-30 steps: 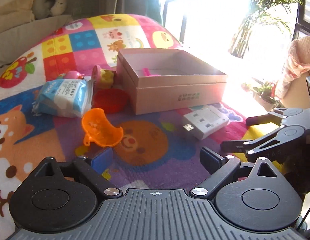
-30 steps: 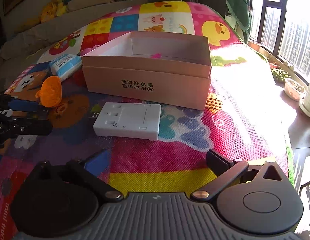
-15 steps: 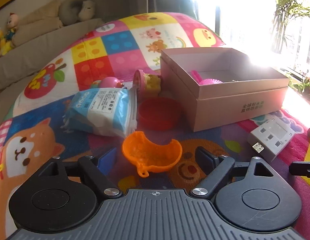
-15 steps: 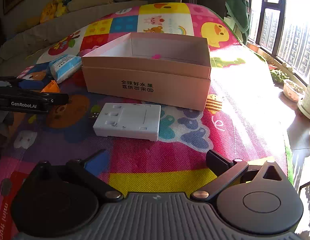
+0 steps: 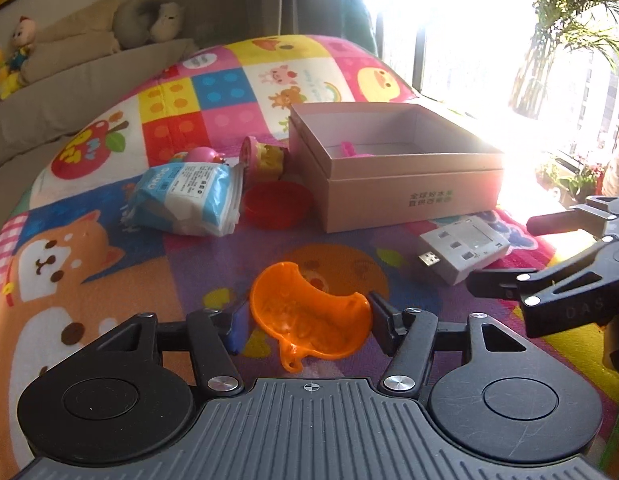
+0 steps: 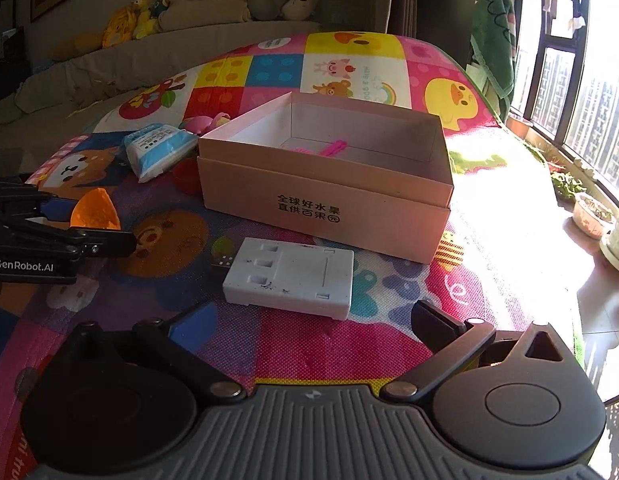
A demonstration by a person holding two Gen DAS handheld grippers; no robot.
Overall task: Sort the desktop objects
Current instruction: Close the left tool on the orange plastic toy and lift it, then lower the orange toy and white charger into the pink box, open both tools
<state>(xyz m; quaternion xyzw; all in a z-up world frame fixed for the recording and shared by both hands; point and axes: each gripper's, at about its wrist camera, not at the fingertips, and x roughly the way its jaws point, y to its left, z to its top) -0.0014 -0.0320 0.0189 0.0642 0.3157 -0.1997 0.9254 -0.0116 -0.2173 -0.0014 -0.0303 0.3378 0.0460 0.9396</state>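
Patchwork mat (image 5: 213, 92): bright cartoon squares cover the whole surface under everything else.
Cardboard box (image 5: 393, 168): pink-tan, open-topped, far centre; a pink item (image 6: 321, 149) lies inside on its floor.
Left gripper (image 5: 305, 320): near centre, fingers closed in on the orange scoop, one at each side of it.
Right gripper (image 6: 309, 324): near right, fingers spread wide with nothing between them, just short of the white adapter.
Tissue pack (image 5: 189, 200): blue and white, left of the box.
White adapter (image 5: 465, 248): flat block with a USB plug, just in front of the box's near wall.
Red bowl (image 5: 275, 204): between tissue pack and box.
Orange scoop (image 5: 305, 320): translucent plastic, hollow side up, near centre, pinched by the left gripper.
Yellow-pink toy (image 5: 265, 156): far side of the red bowl, beside the box's left wall.
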